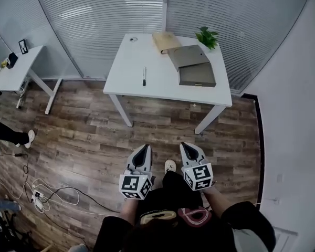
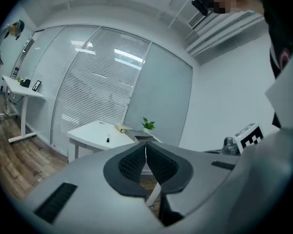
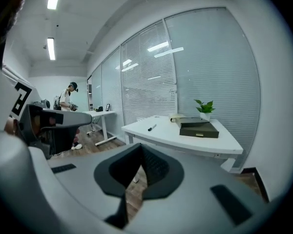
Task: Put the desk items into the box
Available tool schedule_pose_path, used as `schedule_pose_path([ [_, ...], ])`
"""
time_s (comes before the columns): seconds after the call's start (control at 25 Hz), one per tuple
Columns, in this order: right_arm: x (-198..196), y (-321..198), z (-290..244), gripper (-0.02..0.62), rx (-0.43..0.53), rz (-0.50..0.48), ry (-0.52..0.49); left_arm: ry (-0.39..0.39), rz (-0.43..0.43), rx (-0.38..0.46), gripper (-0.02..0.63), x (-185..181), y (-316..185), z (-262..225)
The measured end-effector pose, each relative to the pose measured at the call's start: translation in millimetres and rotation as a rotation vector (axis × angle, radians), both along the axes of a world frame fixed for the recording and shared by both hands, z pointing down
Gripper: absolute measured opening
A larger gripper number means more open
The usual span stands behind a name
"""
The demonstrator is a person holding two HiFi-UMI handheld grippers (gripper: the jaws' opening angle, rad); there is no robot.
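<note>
A white desk [image 1: 147, 88] stands ahead of me across the wood floor. On it lie a black pen [image 1: 144, 75], a tan book [image 1: 165, 41], a grey box [image 1: 197, 74] with its lid [image 1: 188, 56] leaning behind it, and a small potted plant [image 1: 207, 37]. My left gripper [image 1: 145, 149] and right gripper [image 1: 187, 147] are held close to my body, well short of the desk. Both are shut with nothing between the pads. The left gripper [image 2: 145, 145] faces the pen [image 2: 108, 139], and the right gripper [image 3: 140, 147] faces the box [image 3: 199, 129].
A second white desk [image 1: 13, 70] stands at the far left by the blinds. Cables and a power strip [image 1: 42, 193] lie on the floor at the lower left. Another person's shoe [image 1: 29, 138] shows at the left edge, and a person [image 3: 67, 99] stands far off.
</note>
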State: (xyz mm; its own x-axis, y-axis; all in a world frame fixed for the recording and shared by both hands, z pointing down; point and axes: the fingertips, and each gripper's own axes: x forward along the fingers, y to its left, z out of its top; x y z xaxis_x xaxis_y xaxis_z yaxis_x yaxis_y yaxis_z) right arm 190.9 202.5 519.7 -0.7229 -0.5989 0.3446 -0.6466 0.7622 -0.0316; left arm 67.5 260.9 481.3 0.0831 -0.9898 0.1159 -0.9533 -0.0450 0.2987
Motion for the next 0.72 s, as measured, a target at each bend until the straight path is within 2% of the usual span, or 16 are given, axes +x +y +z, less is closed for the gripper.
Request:
schedule_pose_path([
  [0.24,-4.1,-51.6,15.4,0.011,-0.043,-0.028,0.074,-0.007,0.004,-0.020,0.018,6.6,-56.8,3.5],
  [0.72,-8.8,-131.5,19.2,0.011,-0.049,-0.125,0.056,-0.036,-0.015,-0.039,0.018,23.2,-140.5,9.6],
])
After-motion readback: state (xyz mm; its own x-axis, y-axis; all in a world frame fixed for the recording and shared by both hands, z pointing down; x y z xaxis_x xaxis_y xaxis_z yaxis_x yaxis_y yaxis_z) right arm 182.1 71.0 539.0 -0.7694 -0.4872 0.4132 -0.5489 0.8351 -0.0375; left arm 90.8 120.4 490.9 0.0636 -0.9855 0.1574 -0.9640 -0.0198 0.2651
